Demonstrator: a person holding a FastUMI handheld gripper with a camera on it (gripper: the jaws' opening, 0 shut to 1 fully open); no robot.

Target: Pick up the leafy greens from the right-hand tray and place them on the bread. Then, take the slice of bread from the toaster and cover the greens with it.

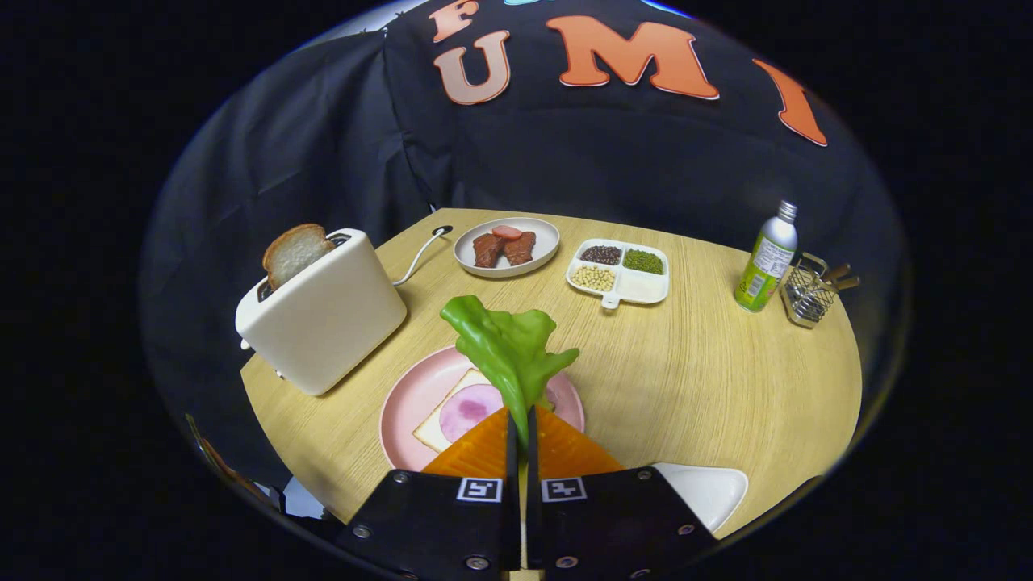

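My gripper (520,420) is shut on the stem end of the leafy greens (507,347), which stick up ahead of the fingertips. It hangs over the pink plate (403,403). On that plate lies a slice of bread (442,424) topped with a round pink slice of ham (470,407), partly hidden by the fingers and the leaf. A second slice of bread (294,252) stands up out of the white toaster (323,315), beyond the plate to the left.
A white tray (710,492) lies to the right of the fingers near the table's front edge. Farther back are a plate of meat (507,246), a divided dish of beans (620,271), a bottle (767,258) and a wire basket (809,290). The toaster's cord (420,254) runs back.
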